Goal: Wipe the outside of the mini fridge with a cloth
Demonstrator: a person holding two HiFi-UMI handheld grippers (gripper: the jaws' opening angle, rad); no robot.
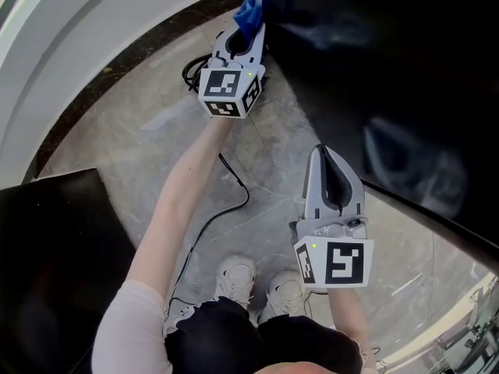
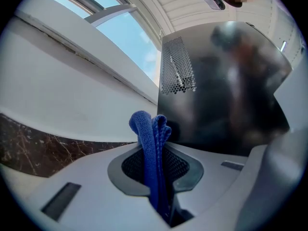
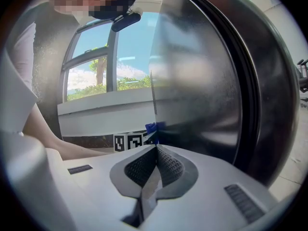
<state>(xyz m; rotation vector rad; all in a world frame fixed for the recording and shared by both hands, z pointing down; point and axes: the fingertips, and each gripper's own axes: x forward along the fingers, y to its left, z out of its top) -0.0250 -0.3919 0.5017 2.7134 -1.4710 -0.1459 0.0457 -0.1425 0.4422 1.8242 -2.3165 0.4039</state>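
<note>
The black mini fridge (image 1: 405, 84) fills the upper right of the head view; its glossy side (image 2: 226, 85) with a mesh vent faces the left gripper view, and its side (image 3: 202, 76) fills the right gripper view. My left gripper (image 1: 248, 23) is shut on a folded blue cloth (image 2: 153, 153), whose tip (image 1: 249, 10) sits at the fridge's rear corner. The cloth (image 3: 151, 127) peeks out in the right gripper view. My right gripper (image 1: 321, 153) is shut with nothing in it, close beside the fridge's side.
A black power cable (image 1: 226, 201) runs across the marble floor (image 1: 156, 131) from the fridge's back toward the person's shoes (image 1: 234, 279). A curved white wall (image 1: 78, 45) with a dark stone skirting bounds the left. A black object (image 1: 54, 255) stands at lower left.
</note>
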